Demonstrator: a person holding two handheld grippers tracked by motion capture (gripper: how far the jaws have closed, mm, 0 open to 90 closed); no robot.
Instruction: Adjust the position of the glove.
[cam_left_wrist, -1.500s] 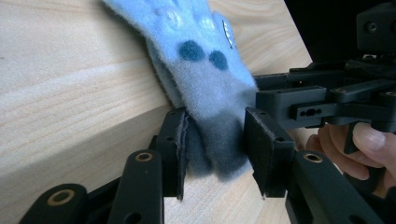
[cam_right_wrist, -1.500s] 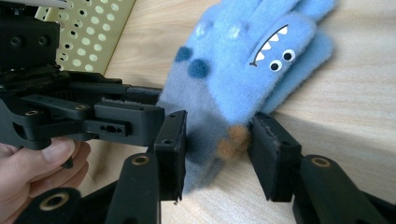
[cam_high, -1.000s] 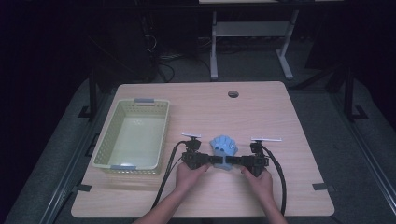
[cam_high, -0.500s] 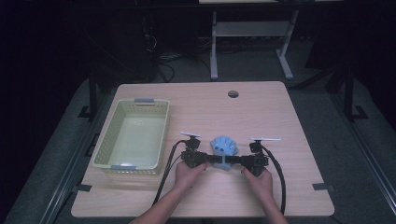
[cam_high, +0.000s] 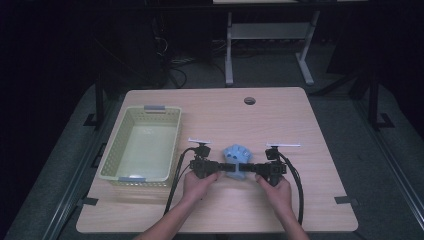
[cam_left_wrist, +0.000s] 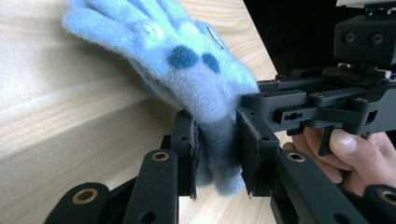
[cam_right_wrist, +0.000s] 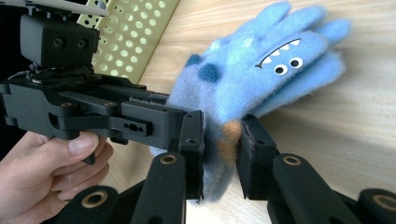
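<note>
A: As you look down from the high view, where do you have the glove?

B: You hold the blue glove (cam_high: 236, 162) between your two grippers at the table's (cam_high: 300, 115) near middle. Your left gripper (cam_high: 217, 168) meets it from 9 o'clock, your right gripper (cam_high: 251, 170) from 3 o'clock. The yellow basket (cam_high: 111, 155) sits at about 9 o'clock from the glove, well apart from it.

A: And in the left gripper view?

B: Your jaws are closed on the glove's (cam_left_wrist: 196, 79) cuff end, the fleece pinched between the two pads of the left gripper (cam_left_wrist: 217, 156). The glove's fingers fan out toward 11 o'clock and lie on the wood. Your other gripper comes in from 3 o'clock, with your right hand (cam_left_wrist: 348, 156) on its trigger at 4 o'clock.

A: The right gripper view?

B: Here the right gripper (cam_right_wrist: 222, 156) also grips the cuff of the glove (cam_right_wrist: 266, 65), jaws clamped on the fabric where an orange patch shows. The fingers point toward 1 o'clock, with a monster face of white teeth and two eyes turned up. Your left gripper reaches in from 9 o'clock, your left hand (cam_right_wrist: 44, 179) at 8 o'clock, and the basket's (cam_right_wrist: 135, 32) perforated wall stands at 11 o'clock.
</note>
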